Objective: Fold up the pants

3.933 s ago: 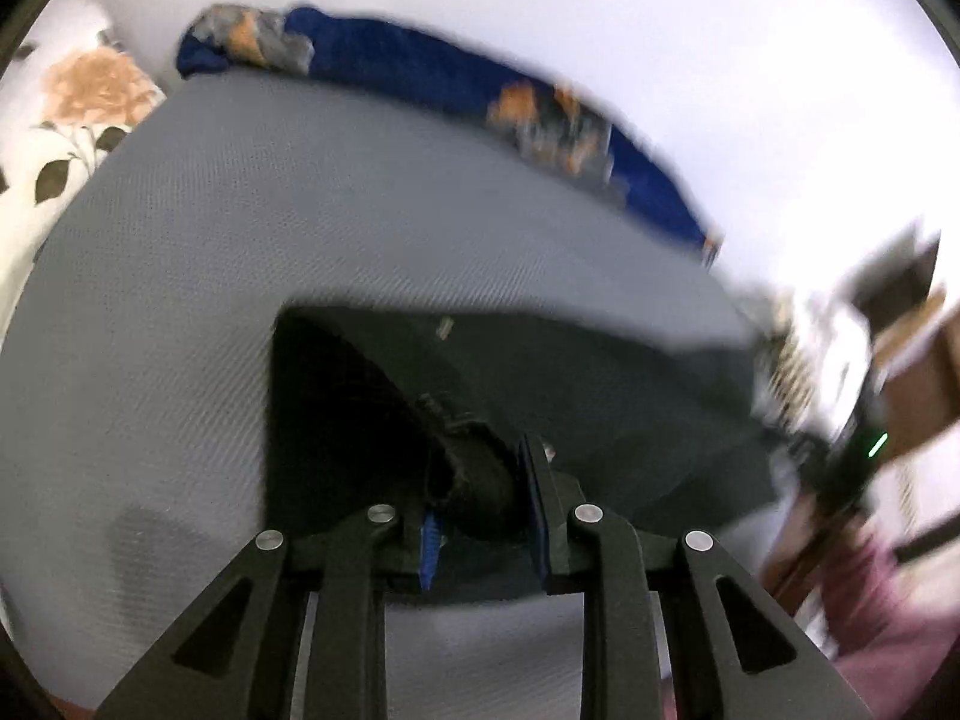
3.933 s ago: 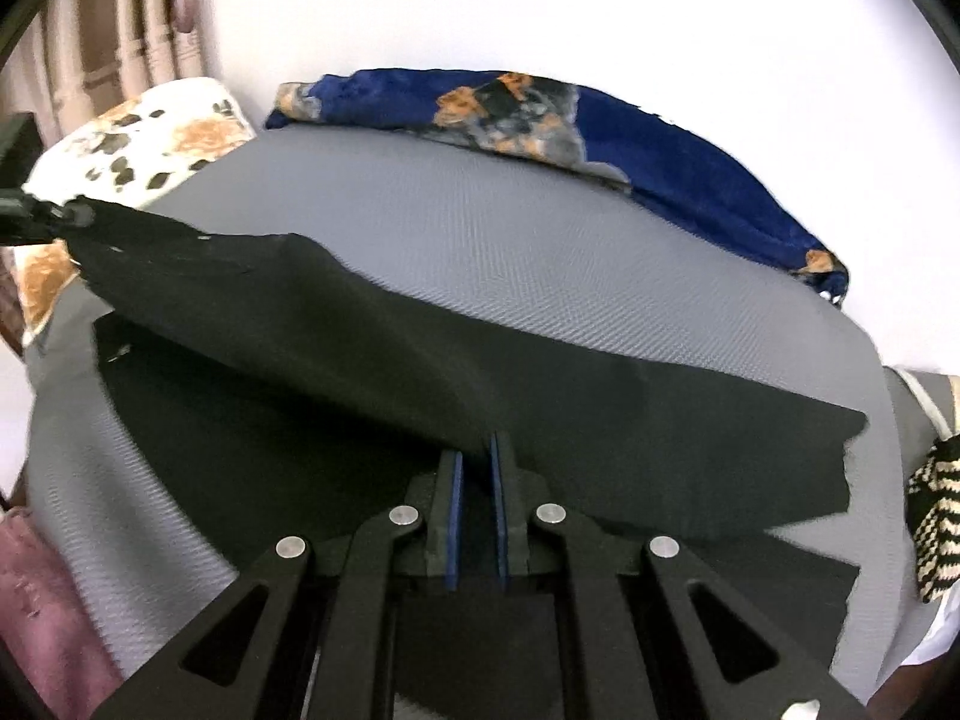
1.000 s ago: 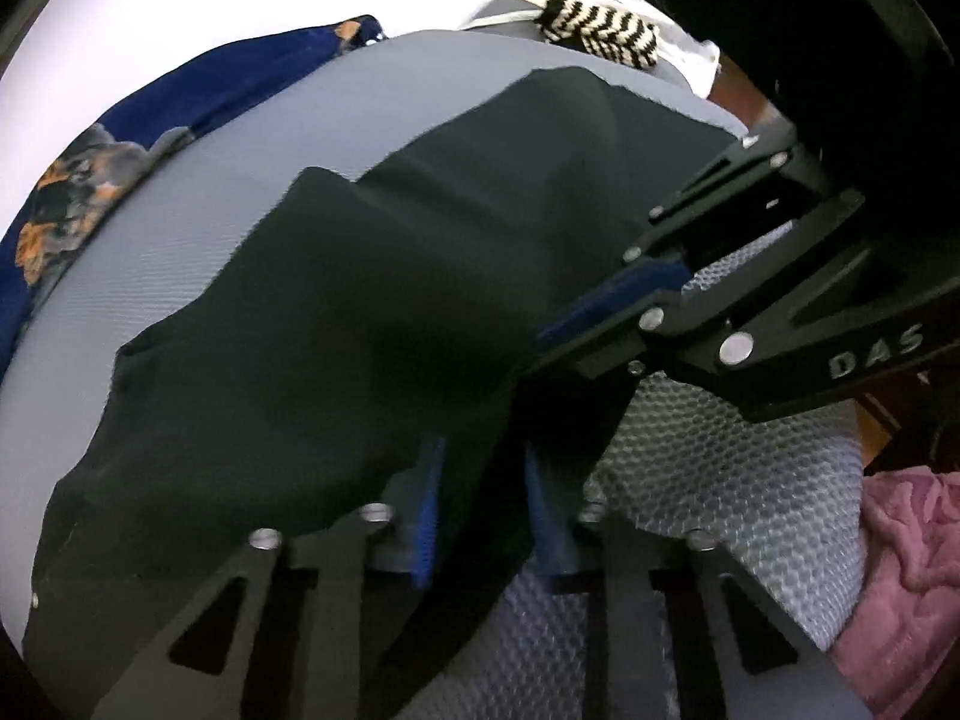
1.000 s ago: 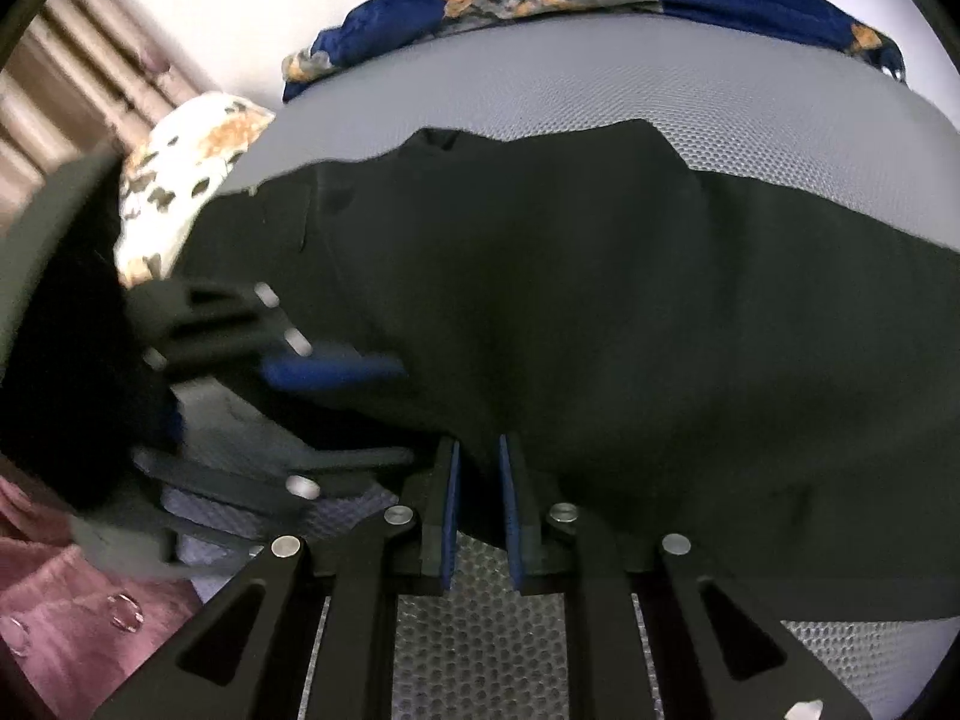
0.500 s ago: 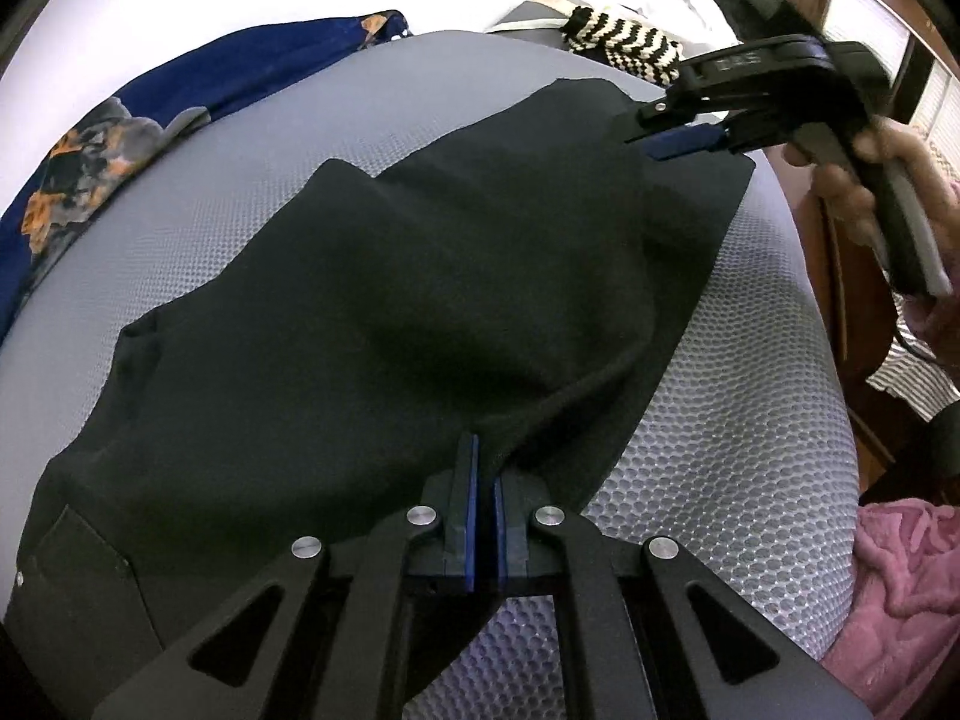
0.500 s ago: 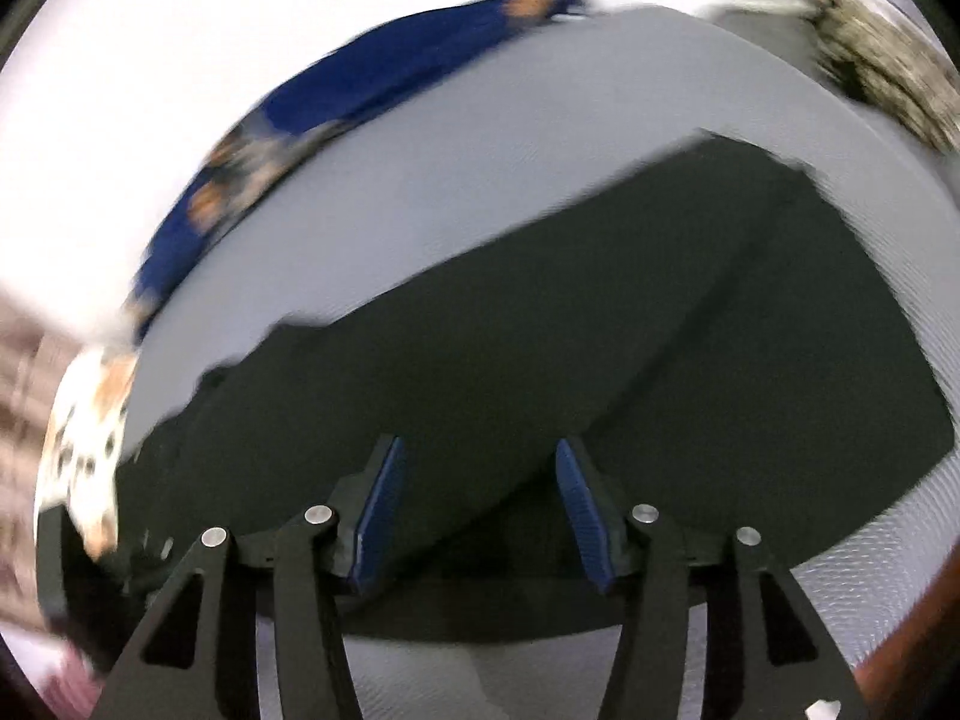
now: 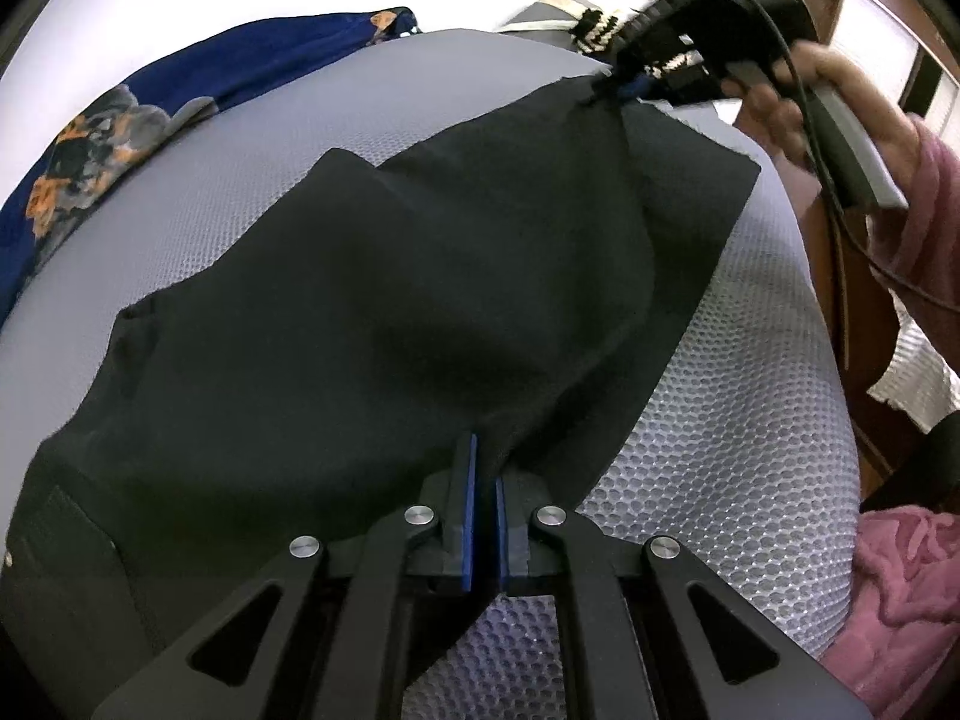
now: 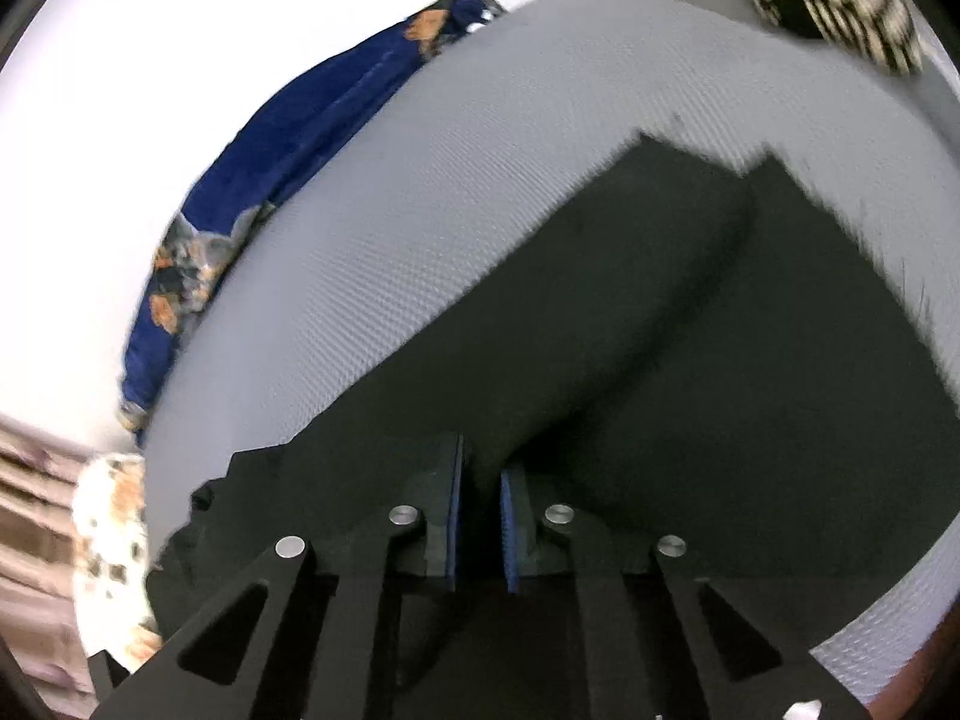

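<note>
The black pants (image 7: 384,300) lie spread on a grey mesh mattress (image 7: 720,480). My left gripper (image 7: 483,480) is shut on the near edge of the upper pant layer. My right gripper (image 8: 480,480) is shut on the pants (image 8: 690,360) at the far cuff end. In the left wrist view the right gripper (image 7: 624,87) pinches the top far corner, held by a hand in a pink sleeve. The fabric is drawn between the two grippers, and a lower layer lies beneath it.
A blue floral cloth (image 7: 150,102) lies along the mattress's far edge by the white wall. A black-and-white patterned cloth (image 8: 840,6) sits at the far right corner. A floral pillow (image 8: 114,540) is at the left end. Pink fabric (image 7: 900,588) lies off the near right side.
My right gripper moved from beside the left one to the far cuff corner, opened on the way, and has now closed on the fabric. My left gripper has closed and stays shut.
</note>
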A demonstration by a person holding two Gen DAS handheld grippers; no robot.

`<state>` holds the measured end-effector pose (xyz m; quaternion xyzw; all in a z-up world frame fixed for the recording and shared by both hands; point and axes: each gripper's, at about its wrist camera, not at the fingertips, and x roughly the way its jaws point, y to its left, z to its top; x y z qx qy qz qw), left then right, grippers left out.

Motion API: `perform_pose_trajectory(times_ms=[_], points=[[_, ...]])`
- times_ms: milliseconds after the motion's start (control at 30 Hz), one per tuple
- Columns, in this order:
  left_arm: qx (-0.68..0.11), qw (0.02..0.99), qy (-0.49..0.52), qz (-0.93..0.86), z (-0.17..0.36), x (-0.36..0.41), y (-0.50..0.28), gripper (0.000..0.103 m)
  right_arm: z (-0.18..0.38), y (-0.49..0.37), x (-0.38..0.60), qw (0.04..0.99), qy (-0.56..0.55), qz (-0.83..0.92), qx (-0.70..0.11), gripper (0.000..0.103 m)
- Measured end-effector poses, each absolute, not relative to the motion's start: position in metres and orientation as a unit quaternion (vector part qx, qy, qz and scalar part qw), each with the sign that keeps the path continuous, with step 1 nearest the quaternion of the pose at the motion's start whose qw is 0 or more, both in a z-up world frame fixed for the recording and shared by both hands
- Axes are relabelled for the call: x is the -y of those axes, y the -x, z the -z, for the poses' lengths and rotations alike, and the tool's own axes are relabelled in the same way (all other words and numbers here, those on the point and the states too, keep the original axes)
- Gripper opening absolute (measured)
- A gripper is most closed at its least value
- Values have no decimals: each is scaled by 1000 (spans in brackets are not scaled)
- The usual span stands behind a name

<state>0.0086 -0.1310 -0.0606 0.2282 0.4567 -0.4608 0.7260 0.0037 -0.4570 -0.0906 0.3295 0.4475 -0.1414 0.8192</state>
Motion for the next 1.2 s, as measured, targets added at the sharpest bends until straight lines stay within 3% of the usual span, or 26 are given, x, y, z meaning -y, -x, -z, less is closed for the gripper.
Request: perform_pose_trajectory(times_ms=[167,267,300,333,700,900,1200], points=[[-470,729,-196,457,60,124,-12,5,73,-62,424,839,-253,110,-469,14],[-482,730,-185,448,64,123,-16,5,80,-96,407,843,-254,58,-471,31],[-485,731,-182,445,65,122,-17,5,85,-108,403,841,-269,30,-469,42],[-488,731,-178,442,65,121,-19,5,89,-120,401,838,-280,9,-468,44],[-499,723,-139,457,65,120,-26,5,72,-92,474,840,-317,75,-435,46],[-511,716,-140,455,71,122,-28,5,106,-100,505,808,-396,82,-429,37],[-522,710,-128,454,76,122,-35,5,133,-124,533,798,-411,135,-419,30]])
